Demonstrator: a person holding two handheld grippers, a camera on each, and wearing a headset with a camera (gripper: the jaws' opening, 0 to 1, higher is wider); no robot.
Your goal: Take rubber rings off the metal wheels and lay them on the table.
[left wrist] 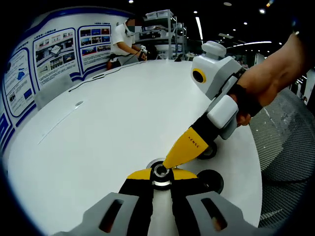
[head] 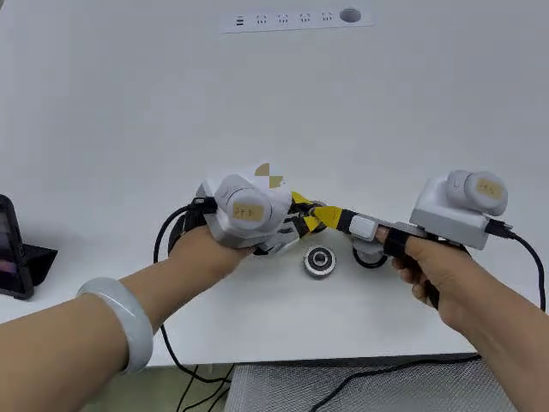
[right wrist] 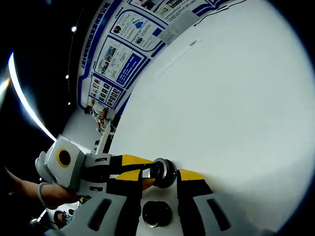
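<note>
no text clear enough to read

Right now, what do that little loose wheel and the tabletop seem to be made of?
The loose wheel looks like bright metal, its hub glinting silver, wearing a dull black ring, probably rubber. The table seems white laminate or painted board, matte with soft sheen; which, I cannot tell.

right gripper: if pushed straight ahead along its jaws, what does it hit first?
The wheel held by the left gripper. It sits between the right gripper's tips, so there's barely any travel. Can't tell whether they touch it yet.
</note>
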